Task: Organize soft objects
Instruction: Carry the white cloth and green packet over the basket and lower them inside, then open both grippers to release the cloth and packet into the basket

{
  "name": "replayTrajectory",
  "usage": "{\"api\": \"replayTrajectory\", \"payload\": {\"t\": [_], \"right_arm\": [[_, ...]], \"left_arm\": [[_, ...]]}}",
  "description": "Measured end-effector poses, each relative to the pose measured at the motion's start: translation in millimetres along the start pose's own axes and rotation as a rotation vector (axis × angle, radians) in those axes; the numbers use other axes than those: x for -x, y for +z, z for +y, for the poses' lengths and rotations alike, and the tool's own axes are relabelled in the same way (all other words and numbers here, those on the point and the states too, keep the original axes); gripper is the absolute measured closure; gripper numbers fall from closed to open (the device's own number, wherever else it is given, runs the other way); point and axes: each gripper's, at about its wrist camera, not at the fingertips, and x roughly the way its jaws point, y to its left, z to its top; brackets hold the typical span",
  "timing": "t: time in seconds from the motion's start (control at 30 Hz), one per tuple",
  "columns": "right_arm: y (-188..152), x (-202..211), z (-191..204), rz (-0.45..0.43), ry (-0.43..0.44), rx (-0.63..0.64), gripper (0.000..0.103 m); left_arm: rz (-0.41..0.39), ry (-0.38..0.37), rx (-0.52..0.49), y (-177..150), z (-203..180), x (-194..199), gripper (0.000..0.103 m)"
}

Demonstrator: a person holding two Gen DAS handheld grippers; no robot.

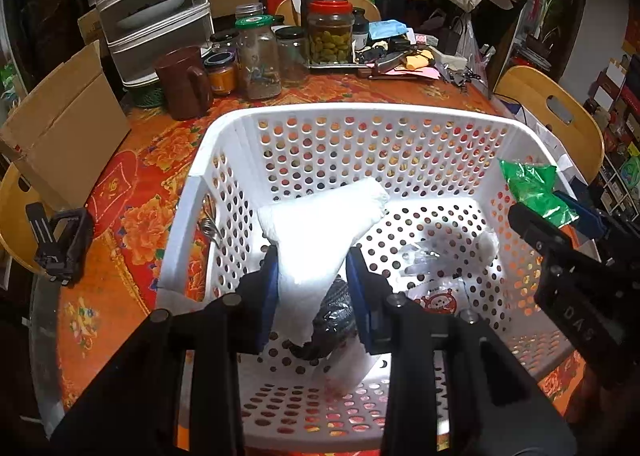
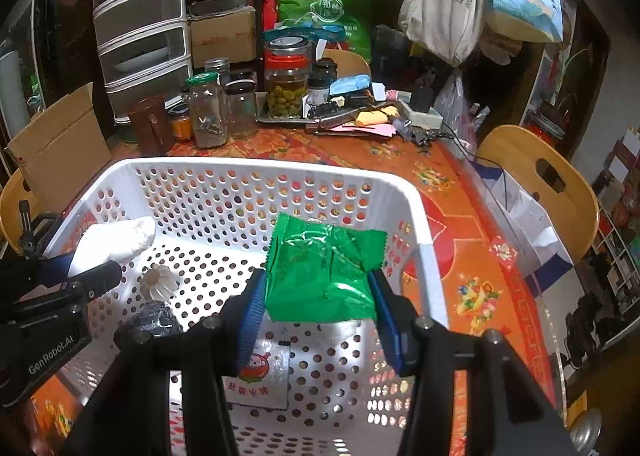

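A white perforated basket (image 1: 224, 128) (image 2: 416, 192) stands on the orange floral table. My left gripper (image 1: 314, 288) is shut on a white soft pack (image 1: 320, 224) and holds it over the basket's inside; the pack shows in the right wrist view (image 2: 116, 240). My right gripper (image 2: 320, 296) is shut on a green foil packet (image 2: 324, 268) above the basket's right part; the packet shows in the left wrist view (image 1: 532, 188). On the basket floor lie a dark knitted item (image 1: 336, 320), a printed sachet (image 2: 264, 372) and a white ridged piece (image 2: 160, 280).
Glass jars (image 1: 256, 56), a brown jug (image 1: 182, 82) and clutter stand on the table behind the basket. A cardboard box (image 1: 68, 128) sits at the left. A stack of plastic drawers (image 1: 152, 4) is at the back. Wooden chairs (image 2: 540, 172) flank the table.
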Motion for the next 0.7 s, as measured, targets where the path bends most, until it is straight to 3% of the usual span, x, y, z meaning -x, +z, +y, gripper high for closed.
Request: {"api": "replayTrajectory", "payload": {"t": [0.57, 0.7], "right_arm": [[-5, -22, 1, 0.059, -0.008, 0.012, 0.05], [-5, -20, -1, 0.053, 0.011, 0.0, 0.048]], "left_arm": [[0.043, 0.003, 0.018, 0, -2, -27, 0.07], [0.03, -0.008, 0.023, 0, -1, -25, 0.055]]}}
